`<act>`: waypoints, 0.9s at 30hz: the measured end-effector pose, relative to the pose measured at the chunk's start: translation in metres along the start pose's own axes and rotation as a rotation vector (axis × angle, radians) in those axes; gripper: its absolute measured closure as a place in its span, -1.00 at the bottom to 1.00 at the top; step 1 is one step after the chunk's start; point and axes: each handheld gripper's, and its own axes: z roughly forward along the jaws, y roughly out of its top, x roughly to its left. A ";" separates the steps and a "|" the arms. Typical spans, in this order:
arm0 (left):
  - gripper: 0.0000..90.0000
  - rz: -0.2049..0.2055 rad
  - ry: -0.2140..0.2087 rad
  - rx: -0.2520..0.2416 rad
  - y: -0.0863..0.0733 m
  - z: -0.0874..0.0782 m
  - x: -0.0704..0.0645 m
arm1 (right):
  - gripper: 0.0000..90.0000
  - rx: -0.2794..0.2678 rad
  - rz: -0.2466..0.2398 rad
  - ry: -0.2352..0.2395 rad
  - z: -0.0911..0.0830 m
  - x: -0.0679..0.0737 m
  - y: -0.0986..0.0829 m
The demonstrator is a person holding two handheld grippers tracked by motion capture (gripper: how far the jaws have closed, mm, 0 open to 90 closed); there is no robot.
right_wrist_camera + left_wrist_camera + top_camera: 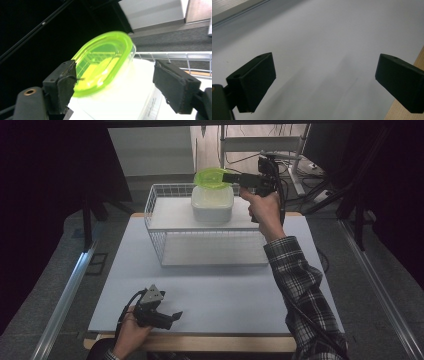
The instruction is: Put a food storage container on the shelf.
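**Green lid at the box, right tool spread wide**

Where your right tool (227,178) meets the green lid (210,177), the high view is too small and dark to show whether either jaw touches it, and the tool's own body covers the lid's near edge. In the right gripper view the left jaw hides one edge of the lid, and the white box (120,100) is cut off at the bottom. The surroundings past the desk (210,292) are black on the left.

Your right tool (113,88) has its jaws wide apart. The left jaw sits right against the lid's rim; the right jaw stands well clear of it, beside the box. It is not clamped on anything.

Your left tool (170,317) rests low at the near edge of the desk, jaws spread apart with bare desk between them (324,82).

The lid is see-through lime green, oval, with a raised rim. It lies tilted over the far top of the white box, which stands on top of a white wire basket (155,215) at the back of the desk.
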 end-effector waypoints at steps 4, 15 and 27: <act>-0.94 0.001 0.002 0.001 0.000 0.000 0.000 | -0.69 0.021 -0.050 0.023 -0.004 -0.002 -0.008; -0.94 -0.007 0.000 0.006 0.000 0.000 0.000 | -0.80 0.045 -0.160 0.032 -0.019 0.001 -0.035; -0.93 -0.008 -0.004 0.000 0.000 0.000 0.000 | -0.86 0.071 -0.286 0.005 -0.028 0.004 -0.061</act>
